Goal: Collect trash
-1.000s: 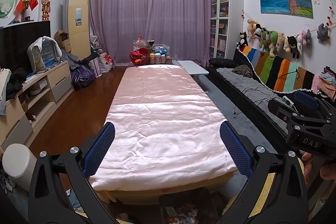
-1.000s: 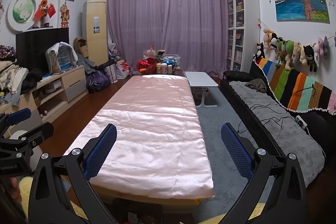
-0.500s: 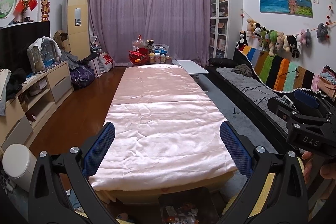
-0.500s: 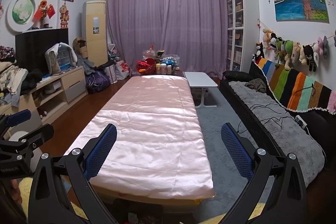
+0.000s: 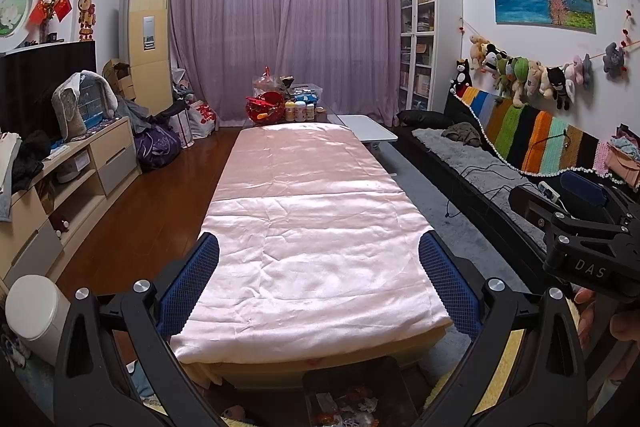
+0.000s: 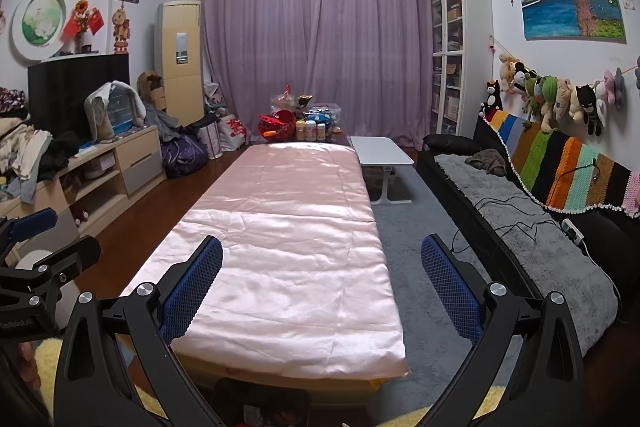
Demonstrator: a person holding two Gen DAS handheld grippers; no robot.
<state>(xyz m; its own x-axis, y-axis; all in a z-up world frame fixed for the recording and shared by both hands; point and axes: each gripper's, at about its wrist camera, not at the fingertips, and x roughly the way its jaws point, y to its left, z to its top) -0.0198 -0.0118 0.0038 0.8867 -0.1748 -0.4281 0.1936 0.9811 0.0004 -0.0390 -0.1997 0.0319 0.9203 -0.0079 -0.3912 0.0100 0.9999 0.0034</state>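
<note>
My left gripper (image 5: 319, 255) is open, its blue pads spread wide over the near end of a long table under a pink satin cloth (image 5: 312, 227), with nothing between them. My right gripper (image 6: 322, 255) is open too and holds nothing above the same cloth (image 6: 280, 247). A dark container of mixed scraps (image 5: 348, 395) sits on the floor below the table's near edge; it shows dimly in the right wrist view (image 6: 264, 407). The right gripper's body (image 5: 576, 227) shows at the right of the left wrist view. The left gripper's body (image 6: 36, 251) shows at the left of the right wrist view.
A white cylindrical bin (image 5: 34, 315) stands on the floor at near left. A low cabinet (image 5: 80, 163) lines the left wall and a sofa with a grey throw (image 6: 540, 235) the right. Bottles and bags (image 5: 288, 107) crowd the table's far end, beside a small white table (image 6: 384, 151).
</note>
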